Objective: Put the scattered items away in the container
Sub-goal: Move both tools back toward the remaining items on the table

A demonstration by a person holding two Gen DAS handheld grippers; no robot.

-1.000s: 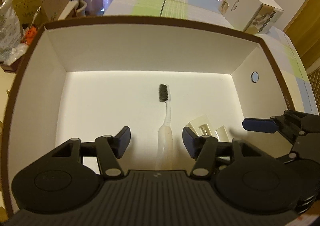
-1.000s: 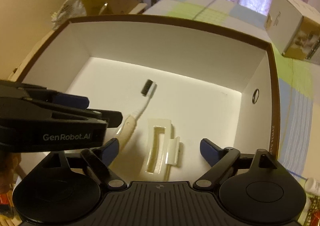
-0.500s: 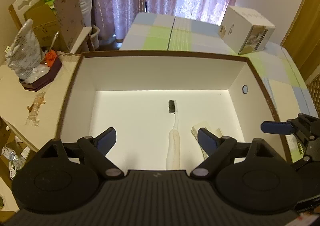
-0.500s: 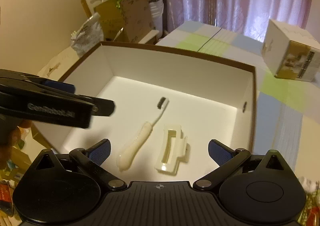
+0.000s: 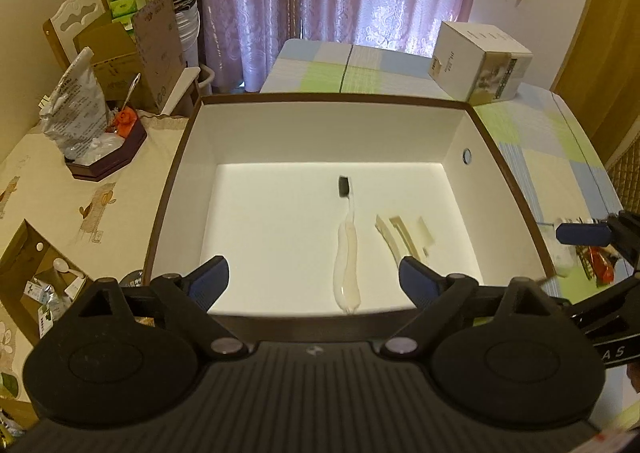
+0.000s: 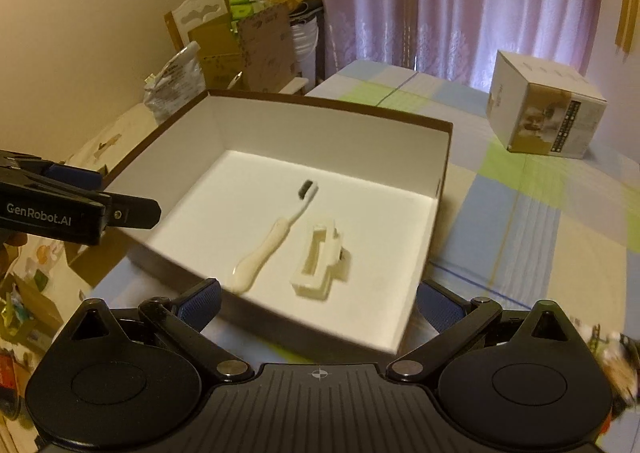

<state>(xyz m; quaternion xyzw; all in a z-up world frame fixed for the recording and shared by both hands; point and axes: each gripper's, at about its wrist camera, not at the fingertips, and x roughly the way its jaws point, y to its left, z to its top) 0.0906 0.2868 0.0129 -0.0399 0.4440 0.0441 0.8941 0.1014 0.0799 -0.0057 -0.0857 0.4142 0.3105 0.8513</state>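
Observation:
A brown-rimmed box with a white inside stands on the table. On its floor lie a cream toothbrush with dark bristles and, to its right, a cream hair clip. My left gripper hangs open and empty above the box's near edge. My right gripper is open and empty too, above the box's near right corner. Each gripper shows at the side of the other's view: the left gripper's side, and the right gripper's blue fingertip.
A white and gold carton sits on the checked cloth behind the box. A dark tray with a foil bag stands left. Small packets lie right of the box. An open cardboard box sits at lower left.
Both grippers have pulled up and back out of the box, and their jaws have spread wider. The toothbrush and hair clip stay lying on the box floor.

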